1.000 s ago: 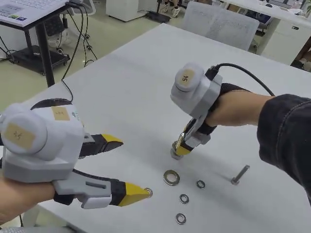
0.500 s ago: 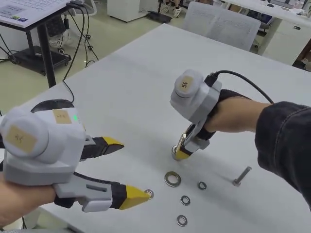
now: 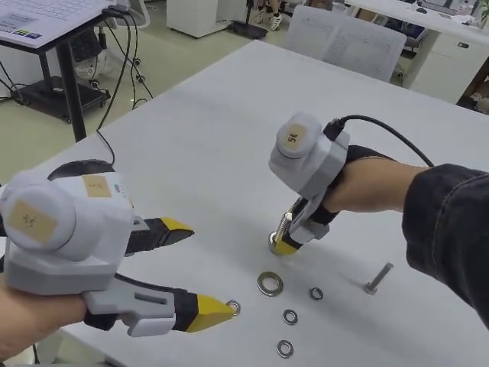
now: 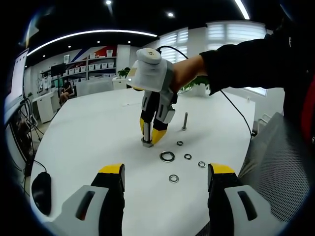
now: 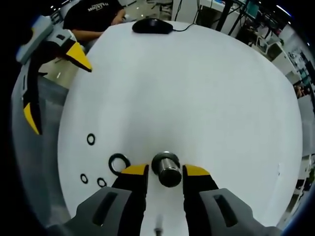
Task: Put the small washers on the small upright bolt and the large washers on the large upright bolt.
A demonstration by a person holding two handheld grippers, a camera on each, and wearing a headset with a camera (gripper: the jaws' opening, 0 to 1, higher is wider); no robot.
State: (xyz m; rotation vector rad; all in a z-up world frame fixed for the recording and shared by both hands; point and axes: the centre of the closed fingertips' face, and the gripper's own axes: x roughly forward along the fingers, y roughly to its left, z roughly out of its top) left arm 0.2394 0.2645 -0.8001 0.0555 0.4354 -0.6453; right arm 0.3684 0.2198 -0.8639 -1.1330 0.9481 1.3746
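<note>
The right tongs (image 3: 281, 245) point down at the worktop (image 3: 191, 138) with their yellow tips either side of the big bolt (image 3: 274, 241), which stands upright near the middle. From the right gripper view the tips (image 5: 166, 171) sit close against the bolt's top (image 5: 167, 167) on both sides. A sliver of white shows by one tip, so I cannot tell whether they pinch it or only flank it.

The left tongs (image 3: 195, 267) hang low at the near edge, spread wide with nothing between them. In their own view the two tips (image 4: 167, 171) frame the whole scene.

The washers lie flat on the worktop, off both bolts. The big washer (image 3: 269, 284) lies just on the near side of the big bolt. Three small washers (image 3: 289, 316) lie loosely beside it toward the small bolt, each apart from the others, and a fourth (image 3: 234, 307) lies right by one left tip.

The small bolt (image 3: 378, 277) is well off to the right of the big one — in the left gripper view it (image 4: 185, 120) stands upright behind the right tongs (image 4: 150, 137).

A black mouse (image 3: 80, 163) with its cable lies at the far left of the worktop, behind the left tongs.
</note>
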